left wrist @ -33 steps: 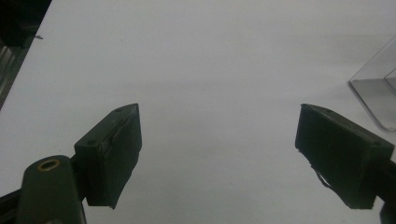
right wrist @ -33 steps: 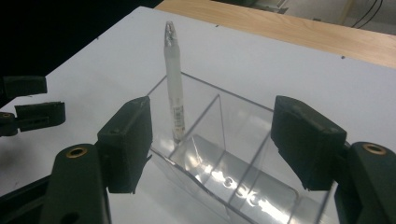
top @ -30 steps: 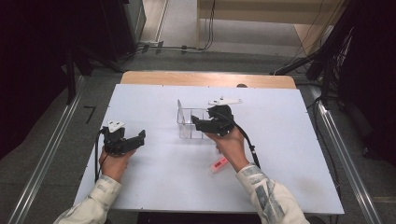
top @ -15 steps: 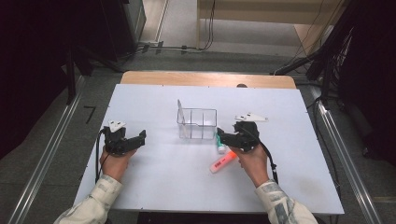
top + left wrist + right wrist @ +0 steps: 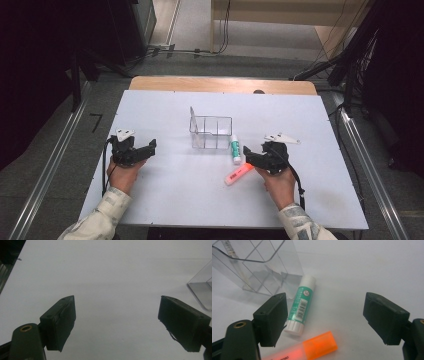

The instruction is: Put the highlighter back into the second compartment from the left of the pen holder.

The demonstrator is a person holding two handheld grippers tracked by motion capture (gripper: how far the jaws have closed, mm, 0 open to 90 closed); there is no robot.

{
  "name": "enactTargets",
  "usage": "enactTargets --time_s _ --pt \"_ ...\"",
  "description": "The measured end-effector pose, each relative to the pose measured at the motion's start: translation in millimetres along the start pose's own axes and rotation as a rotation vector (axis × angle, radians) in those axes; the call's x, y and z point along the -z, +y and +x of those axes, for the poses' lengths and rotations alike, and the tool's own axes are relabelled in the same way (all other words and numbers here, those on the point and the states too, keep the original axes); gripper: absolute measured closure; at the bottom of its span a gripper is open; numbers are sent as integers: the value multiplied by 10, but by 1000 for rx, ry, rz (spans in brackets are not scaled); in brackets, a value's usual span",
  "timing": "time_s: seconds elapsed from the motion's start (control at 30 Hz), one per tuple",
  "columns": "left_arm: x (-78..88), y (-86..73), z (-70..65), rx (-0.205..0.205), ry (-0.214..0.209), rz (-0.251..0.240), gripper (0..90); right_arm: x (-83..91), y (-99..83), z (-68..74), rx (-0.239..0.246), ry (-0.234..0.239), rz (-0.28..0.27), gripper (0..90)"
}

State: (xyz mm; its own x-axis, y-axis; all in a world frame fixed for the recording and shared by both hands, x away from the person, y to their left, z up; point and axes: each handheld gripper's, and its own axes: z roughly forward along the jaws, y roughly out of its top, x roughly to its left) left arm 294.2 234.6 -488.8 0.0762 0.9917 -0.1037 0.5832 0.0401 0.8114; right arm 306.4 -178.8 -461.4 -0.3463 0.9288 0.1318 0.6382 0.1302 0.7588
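Note:
A clear plastic organiser (image 5: 210, 132) stands at the middle of the white table (image 5: 165, 200). A green and white glue stick (image 5: 234, 149) lies flat just right of it, and an orange highlighter (image 5: 238, 174) lies nearer me. My right gripper (image 5: 249, 156) is open, low over the table, right of both items; its own view has the glue stick (image 5: 301, 305) by the left jaw, the highlighter (image 5: 312, 347) below and the organiser (image 5: 259, 267) behind. My left gripper (image 5: 149, 147) is open over bare table at the left, with the organiser's corner (image 5: 203, 287) at the right edge of its view.
A wooden board (image 5: 220, 85) runs along the table's far edge. Metal rails (image 5: 50, 165) flank the table on both sides. Cables (image 5: 180, 50) lie on the floor beyond, with dark equipment at the far left and right.
My right gripper has drawn back from the organiser toward the right and nearer me. The glue stick now lies on the table beside the organiser. The left gripper has stayed put.

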Motion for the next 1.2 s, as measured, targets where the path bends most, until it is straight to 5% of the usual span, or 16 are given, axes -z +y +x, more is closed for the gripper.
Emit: enactTargets --time_s 0.67,1.2 --pt "38 -3 -55 -6 -20 -6 151 -90 -194 23 -3 -27 43 186" --pt "117 -59 -513 -107 -145 -8 158 -32 -101 -80 23 -45 36 186"
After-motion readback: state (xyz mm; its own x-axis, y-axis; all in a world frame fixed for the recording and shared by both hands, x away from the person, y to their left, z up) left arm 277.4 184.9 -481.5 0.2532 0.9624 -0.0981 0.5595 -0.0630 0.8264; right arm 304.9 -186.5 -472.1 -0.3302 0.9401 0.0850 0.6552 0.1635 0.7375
